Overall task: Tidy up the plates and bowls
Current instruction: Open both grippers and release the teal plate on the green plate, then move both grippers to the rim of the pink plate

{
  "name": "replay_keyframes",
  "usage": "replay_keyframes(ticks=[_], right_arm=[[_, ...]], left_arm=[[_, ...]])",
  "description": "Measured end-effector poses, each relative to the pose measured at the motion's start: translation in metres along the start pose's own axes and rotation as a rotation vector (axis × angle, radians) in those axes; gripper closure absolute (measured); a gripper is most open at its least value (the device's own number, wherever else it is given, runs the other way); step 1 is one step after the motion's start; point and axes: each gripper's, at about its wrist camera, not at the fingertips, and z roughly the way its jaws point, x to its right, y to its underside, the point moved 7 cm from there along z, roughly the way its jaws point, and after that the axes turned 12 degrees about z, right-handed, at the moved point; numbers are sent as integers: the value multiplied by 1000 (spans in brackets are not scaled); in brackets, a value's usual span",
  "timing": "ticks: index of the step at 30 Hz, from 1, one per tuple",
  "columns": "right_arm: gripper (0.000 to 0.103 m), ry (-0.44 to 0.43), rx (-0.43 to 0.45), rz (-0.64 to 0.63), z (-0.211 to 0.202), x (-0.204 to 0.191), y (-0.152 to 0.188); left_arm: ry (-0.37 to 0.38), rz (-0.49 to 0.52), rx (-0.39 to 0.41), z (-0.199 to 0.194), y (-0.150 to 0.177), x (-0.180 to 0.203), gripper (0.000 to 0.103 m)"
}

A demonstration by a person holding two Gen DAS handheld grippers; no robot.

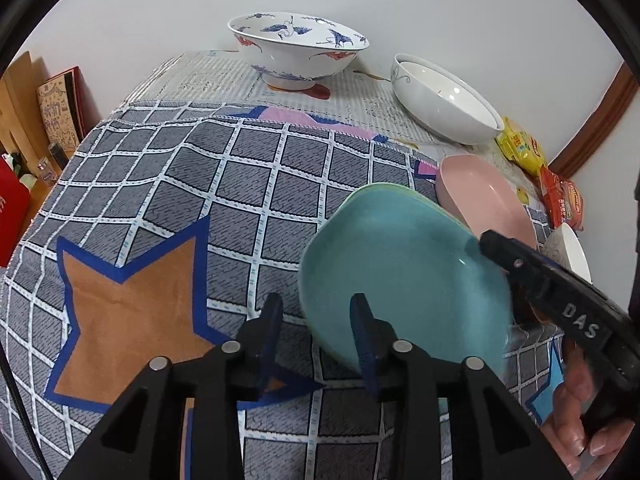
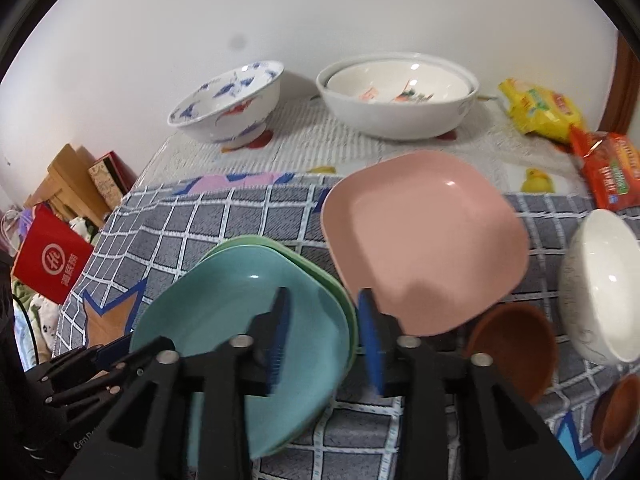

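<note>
A teal square plate lies on top of a light green plate on the checked cloth. A pink square plate sits just behind them to the right. My left gripper is open and empty at the teal plate's near left edge. My right gripper is open and empty above the right rim of the teal and green plates; its body shows in the left wrist view. A blue crane-pattern bowl and nested white bowls stand at the back.
Two brown small bowls and a white bowl sit at the right. Yellow and orange snack packets lie at the back right. A red bag and boxes stand beyond the table's left edge.
</note>
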Motion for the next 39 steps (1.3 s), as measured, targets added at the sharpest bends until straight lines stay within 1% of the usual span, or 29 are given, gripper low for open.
replay_keyframes(ticks=[2, 7, 10, 13, 14, 15, 17, 18, 19, 20, 21, 22, 23, 24, 26, 27, 28, 29, 30, 31, 33, 34, 35, 36, 38, 39], right_arm=[[62, -6, 12, 12, -9, 3, 0], [62, -34, 13, 64, -30, 15, 6], [61, -17, 28, 57, -43, 20, 10], [62, 14, 58, 56, -58, 29, 10], [62, 19, 63, 57, -62, 32, 9], [61, 25, 73, 58, -67, 35, 7], [61, 45, 98, 55, -78, 42, 2], [61, 60, 113, 54, -83, 46, -1], [61, 84, 138, 51, -91, 52, -5], [61, 97, 153, 48, -94, 54, -7], [61, 117, 175, 45, -99, 58, -10], [60, 140, 195, 43, -104, 64, -14], [56, 151, 196, 45, -106, 68, -16], [50, 160, 168, 52, -106, 74, -18], [49, 140, 94, 91, -101, 84, -20], [49, 133, 81, 110, -100, 90, -22], [48, 136, 77, 121, -100, 94, -24], [45, 145, 76, 130, -100, 98, -26], [40, 160, 76, 139, -101, 103, -28], [38, 176, 77, 148, -102, 108, -30], [36, 186, 82, 156, -103, 115, -34], [35, 180, 88, 158, -104, 117, -35], [31, 171, 94, 160, -105, 118, -36], [29, 155, 99, 162, -105, 119, -37], [29, 108, 116, 163, -107, 118, -40], [29, 71, 122, 163, -107, 116, -42]], left_arm=[[-1, -3, 8, -6, 0, -1, 69], [-3, 1, 36, -19, -1, -1, 64], [-9, 20, 53, -27, -2, 5, 63], [-4, 60, 75, -37, -7, 17, 63], [-9, 69, 85, -40, -11, 21, 58], [-14, 78, 94, -42, -14, 25, 56], [-22, 103, 116, -47, -20, 33, 47], [-31, 128, 133, -51, -26, 40, 45], [-45, 150, 146, -54, -30, 45, 42], [-73, 172, 152, -56, -34, 50, 37], [-91, 186, 155, -58, -37, 53, 34], [-93, 201, 163, -60, -42, 59, 31], [-81, 209, 171, -62, -47, 64, 31], [-72, 208, 176, -64, -50, 68, 31], [-65, 188, 188, -68, -57, 73, 27], [-70, 174, 196, -69, -61, 74, 25], [-70, 168, 202, -70, -63, 75, 23], [-62, 167, 207, -71, -66, 76, 22], [-57, 169, 206, -70, -67, 77, 22], [-55, 168, 206, -69, -69, 77, 22], [-43, 161, 211, -67, -72, 79, 23], [-35, 158, 212, -66, -74, 80, 23], [-32, 154, 214, -65, -77, 81, 23], [-33, 150, 221, -64, -80, 81, 23], [-30, 160, 231, -64, -85, 84, 23], [-23, 171, 225, -62, -87, 87, 24]])
